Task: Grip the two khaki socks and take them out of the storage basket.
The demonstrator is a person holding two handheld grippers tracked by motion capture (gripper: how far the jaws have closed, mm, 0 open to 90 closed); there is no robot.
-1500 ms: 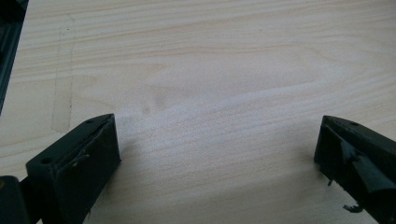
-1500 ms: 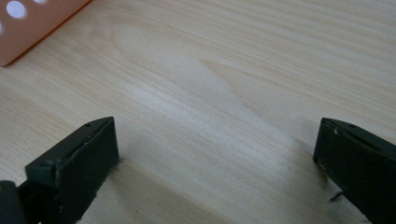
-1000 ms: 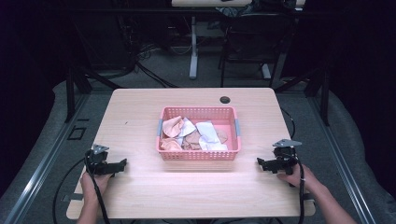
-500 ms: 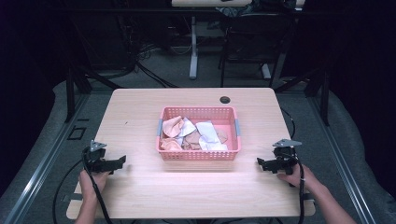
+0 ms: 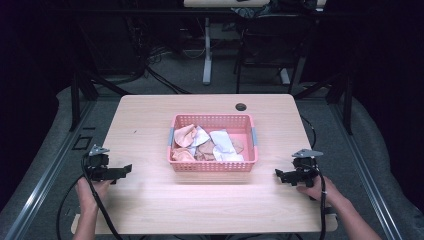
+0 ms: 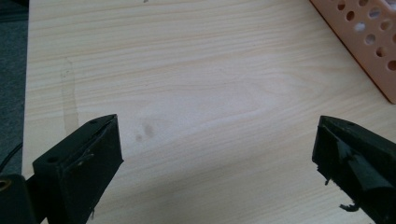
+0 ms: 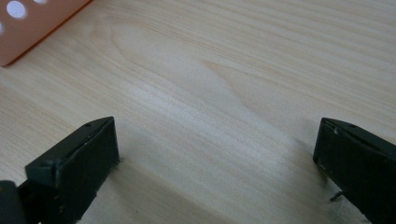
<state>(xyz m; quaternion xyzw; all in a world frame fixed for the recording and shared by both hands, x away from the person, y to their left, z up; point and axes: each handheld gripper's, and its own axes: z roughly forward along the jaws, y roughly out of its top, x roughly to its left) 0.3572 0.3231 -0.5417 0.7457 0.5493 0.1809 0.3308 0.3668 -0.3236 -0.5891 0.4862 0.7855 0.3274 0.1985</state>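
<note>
A pink perforated basket stands in the middle of the wooden table, holding several crumpled orange and white cloths. My left gripper rests low over the table's left front, open, jaws pointing toward the basket with nothing between them. My right gripper sits at the right front, also open and empty, pointing left. In the left gripper view the basket's corner lies at the upper right. The right gripper view has the basket's edge at the upper left.
A dark round cable hole lies near the table's far edge. Black cables trail from both grippers off the front. Bare wood spans the front of the table between the grippers. Desk legs and a chair stand on the floor beyond.
My left gripper has drifted slightly left and toward the front edge. The right gripper and the basket have stayed put.
</note>
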